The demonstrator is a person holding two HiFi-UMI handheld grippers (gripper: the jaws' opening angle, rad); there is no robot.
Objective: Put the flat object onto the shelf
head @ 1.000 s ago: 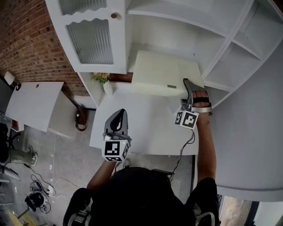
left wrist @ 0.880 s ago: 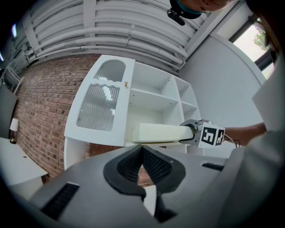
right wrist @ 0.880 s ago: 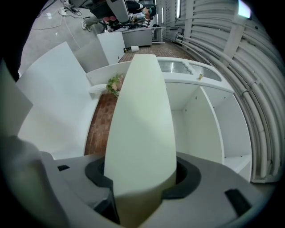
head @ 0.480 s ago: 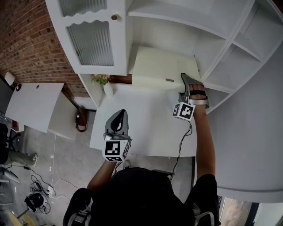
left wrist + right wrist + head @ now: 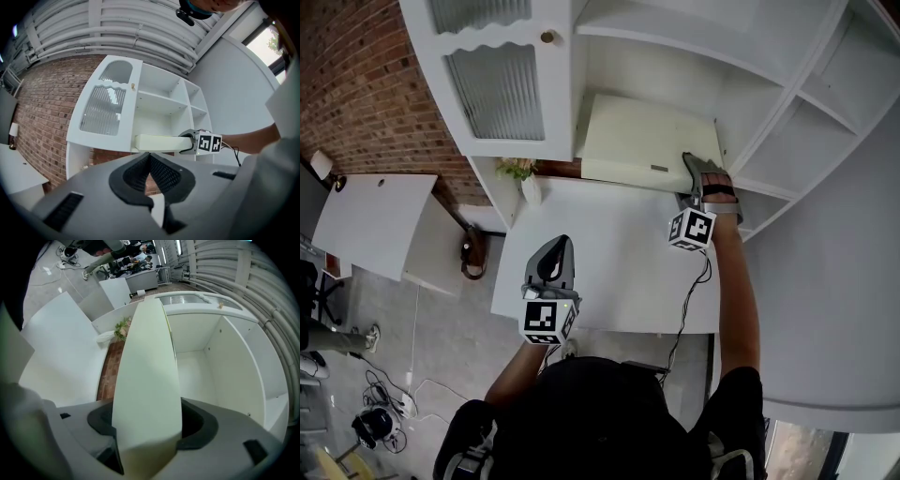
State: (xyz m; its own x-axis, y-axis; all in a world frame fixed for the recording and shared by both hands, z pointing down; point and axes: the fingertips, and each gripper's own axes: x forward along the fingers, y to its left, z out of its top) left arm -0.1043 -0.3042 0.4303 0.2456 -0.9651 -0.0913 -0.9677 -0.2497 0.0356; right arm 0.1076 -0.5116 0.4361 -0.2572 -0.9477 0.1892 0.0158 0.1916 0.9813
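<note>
The flat object is a cream box [image 5: 645,141] lying level in the lower compartment of the white shelf unit [image 5: 757,127], its front edge over the shelf lip. My right gripper [image 5: 693,167] has the box's right front corner between its jaws. In the right gripper view the box [image 5: 147,348] fills the gap and both pads touch its faces; the jaws have just been opening. My left gripper [image 5: 555,246] hangs shut and empty over the white table [image 5: 609,267], well short of the shelf. From the left gripper view the box [image 5: 157,143] shows edge-on.
A ribbed-glass cabinet door [image 5: 495,86] stands open to the left of the compartment. A small plant in a white vase [image 5: 520,173] sits below it by the brick wall [image 5: 366,103]. More shelf compartments lie above and to the right.
The right gripper has carried the box farther into the shelf compartment and slightly lower. The left gripper has stayed where it was.
</note>
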